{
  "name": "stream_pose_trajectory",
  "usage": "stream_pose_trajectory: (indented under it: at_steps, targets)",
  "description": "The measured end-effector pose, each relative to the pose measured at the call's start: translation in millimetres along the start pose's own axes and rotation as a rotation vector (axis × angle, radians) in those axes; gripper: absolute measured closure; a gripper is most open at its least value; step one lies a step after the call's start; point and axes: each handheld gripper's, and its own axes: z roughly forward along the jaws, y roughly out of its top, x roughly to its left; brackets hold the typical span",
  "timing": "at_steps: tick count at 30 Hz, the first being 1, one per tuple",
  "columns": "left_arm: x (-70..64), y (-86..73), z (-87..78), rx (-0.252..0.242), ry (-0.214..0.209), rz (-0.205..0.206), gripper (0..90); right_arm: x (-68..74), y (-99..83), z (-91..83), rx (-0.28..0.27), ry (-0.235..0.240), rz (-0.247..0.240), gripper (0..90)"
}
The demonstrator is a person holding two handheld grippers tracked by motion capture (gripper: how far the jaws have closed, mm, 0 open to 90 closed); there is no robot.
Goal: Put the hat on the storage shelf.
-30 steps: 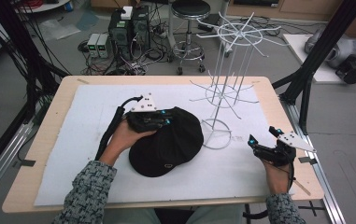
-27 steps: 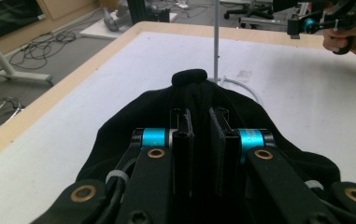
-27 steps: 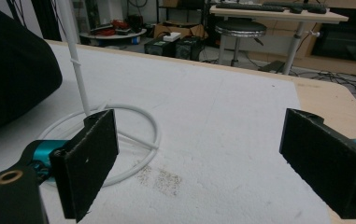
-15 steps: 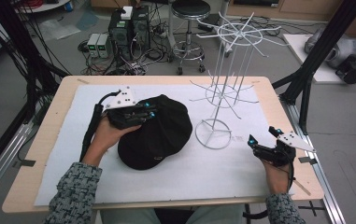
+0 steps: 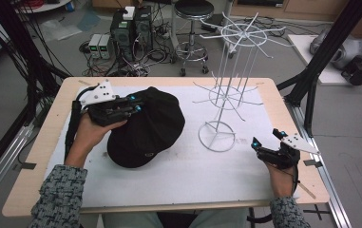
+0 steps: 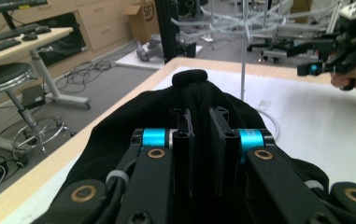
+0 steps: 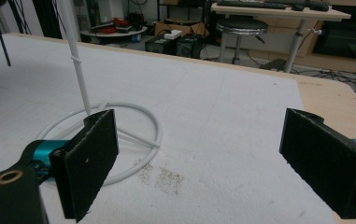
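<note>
Black cap [image 5: 145,128] looks light & floppy, so grip a fold of cloth near the crown. Left claw [image 6: 199,126] is pinched narrow, prob. on the fabric; right claw [image 5: 268,141] sits wide, holding nothing, near the desk's right edge.

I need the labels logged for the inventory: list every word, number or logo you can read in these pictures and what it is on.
"SF": printed on a cardboard box on the floor in the left gripper view; further characters are cut off.
Small emblem on the black cap: too small to read.
Nothing legible on the white wire rack, the left gripper or the right gripper.
</note>
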Motion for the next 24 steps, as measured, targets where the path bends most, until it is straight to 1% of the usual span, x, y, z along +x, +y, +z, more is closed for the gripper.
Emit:
stream_pose_trajectory:
  at_steps: [3, 7, 8, 9, 11, 14, 17, 18, 19, 21, 22, 24]
  targets:
    - [3.2, 7.1, -7.6, -0.018, 0.01, 0.003, 80.9, -0.1, -0.2, 0.3, 0.0, 0.001, -0.005, 10.8]
    - [6.0, 17.0, -16.5, -0.053, 0.01, 0.0, 81.0, -0.1, -0.6, 0.4, 0.007, 0.001, -0.003, 10.8]
    - [7.8, 22.1, -20.6, -0.062, 0.012, 0.005, 81.0, -0.3, -0.7, 0.4, 0.006, 0.001, -0.003, 10.8]
    - [7.8, 22.1, -20.6, -0.062, 0.012, 0.005, 81.0, -0.3, -0.7, 0.4, 0.006, 0.001, -0.003, 10.8]
    - [9.1, 27.0, -23.8, -0.081, 0.01, -0.006, 81.0, -0.3, -0.7, 0.4, 0.007, 0.001, -0.004, 10.8]
    - [12.1, 35.5, -29.2, -0.089, 0.009, 0.001, 81.0, -0.1, -0.8, 0.6, 0.008, 0.0, -0.002, 10.8]
    - [14.2, 45.1, -34.3, -0.11, 0.003, 0.001, 81.0, -0.1, -0.9, 0.9, 0.009, 0.001, -0.001, 10.8]
    - [15.2, 48.5, -36.0, -0.117, -0.002, -0.003, 81.0, -0.7, -1.1, 1.2, 0.011, 0.0, -0.008, 10.8]
    - [16.1, 50.9, -37.1, -0.123, -0.007, -0.005, 81.0, -0.6, -1.3, 1.5, 0.013, 0.0, -0.003, 10.8]
    - [18.9, 58.7, -40.1, -0.131, -0.014, 0.0, 81.0, -0.4, -1.5, 2.0, 0.014, 0.001, -0.001, 10.8]
    - [20.8, 66.2, -42.4, -0.139, -0.017, 0.0, 81.0, 0.0, -1.5, 2.2, 0.014, 0.002, -0.001, 10.8]
    - [21.8, 69.1, -43.6, -0.141, -0.019, 0.001, 81.0, -0.1, -1.4, 2.1, 0.012, 0.001, -0.003, 10.8]
